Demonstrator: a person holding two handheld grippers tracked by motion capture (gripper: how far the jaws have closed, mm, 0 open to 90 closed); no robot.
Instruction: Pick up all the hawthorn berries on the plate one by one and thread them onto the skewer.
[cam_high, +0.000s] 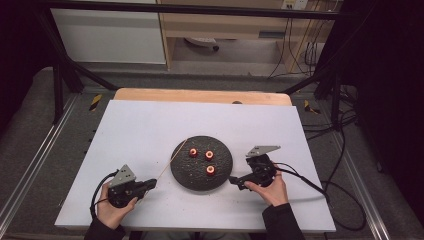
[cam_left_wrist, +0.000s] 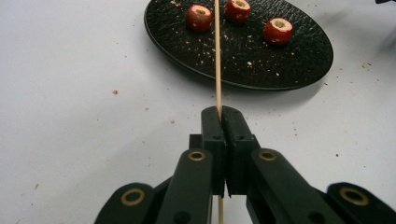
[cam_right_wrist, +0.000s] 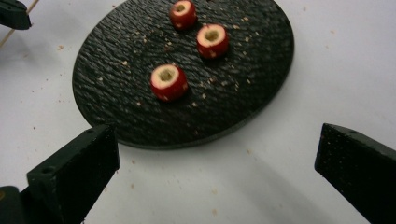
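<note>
Three red cored fruit pieces lie on a round black plate in the middle of the white table. My left gripper is left of the plate, shut on a thin wooden skewer. The skewer slants up over the plate's left rim, and its tip passes between two fruit pieces. My right gripper stands wide open at the plate's near right edge, holding nothing. The closest fruit piece lies ahead of its jaws.
Crumbs are scattered on the plate and on the white board around it. A wooden table edge runs along the back. Black cables trail off to the right. The other gripper shows in the right gripper view's top left corner.
</note>
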